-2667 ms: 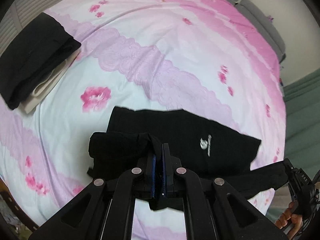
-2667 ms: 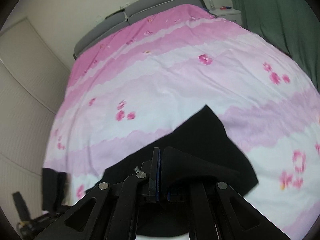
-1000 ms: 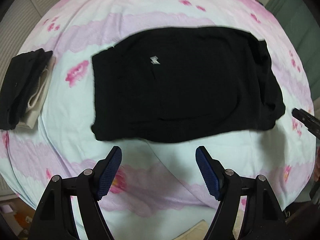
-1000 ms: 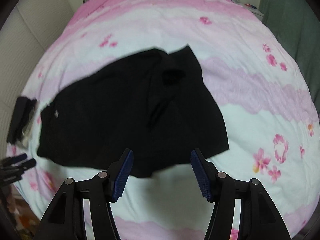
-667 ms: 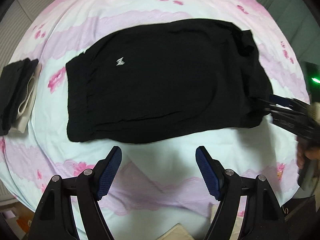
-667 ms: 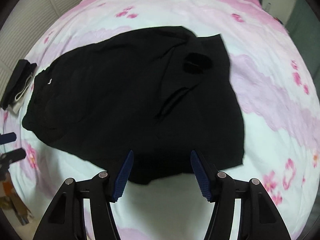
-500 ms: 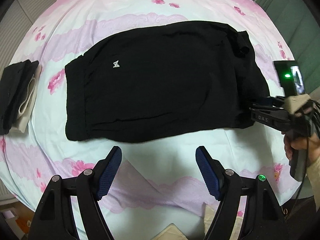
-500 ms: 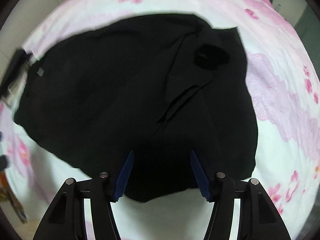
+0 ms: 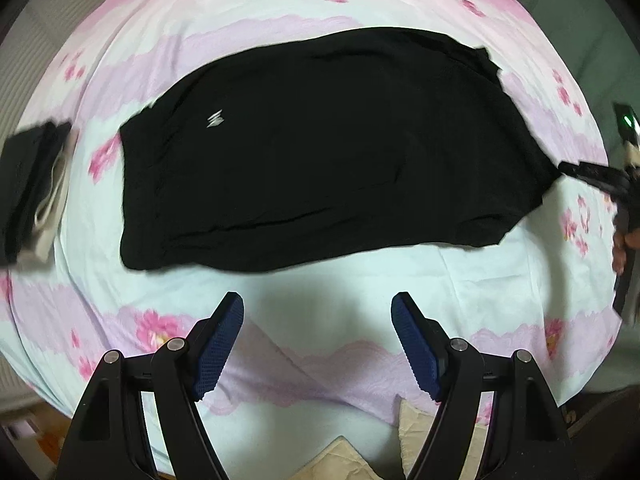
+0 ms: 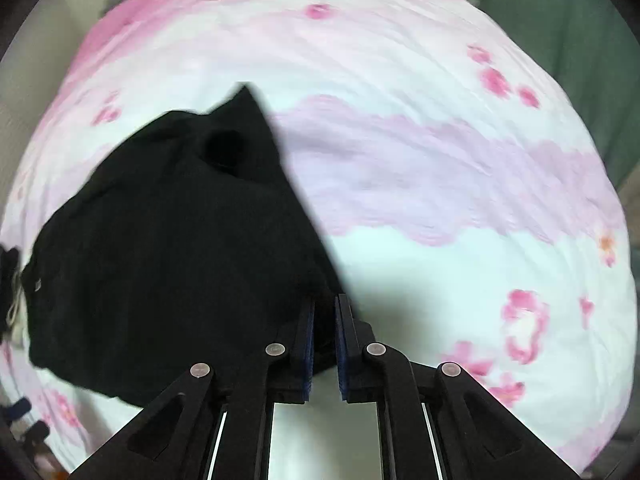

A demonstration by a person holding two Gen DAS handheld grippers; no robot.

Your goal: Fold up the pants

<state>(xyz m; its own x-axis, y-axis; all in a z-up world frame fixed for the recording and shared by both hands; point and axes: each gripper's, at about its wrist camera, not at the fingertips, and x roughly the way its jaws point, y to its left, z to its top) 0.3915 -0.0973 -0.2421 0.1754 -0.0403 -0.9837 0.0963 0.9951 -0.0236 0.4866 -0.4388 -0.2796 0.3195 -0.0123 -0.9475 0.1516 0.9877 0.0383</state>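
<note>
Black pants (image 9: 320, 152) with a small white logo lie folded flat across the pink and white bedspread (image 9: 360, 288). My left gripper (image 9: 318, 320) is open and empty, hovering above the bed in front of the pants' near edge. My right gripper (image 10: 324, 312) is shut on the right-hand edge of the pants (image 10: 168, 248); in the left wrist view it (image 9: 588, 176) shows at the pants' right end.
A folded stack of black and cream clothes (image 9: 32, 184) lies at the bed's left side. A green curtain (image 10: 568, 20) hangs beyond the bed on the right. Cream fabric (image 9: 416, 420) shows at the bed's near edge.
My right gripper has dropped to the pants' right edge and closed on it. My left gripper stays open and has moved slightly closer to the pants.
</note>
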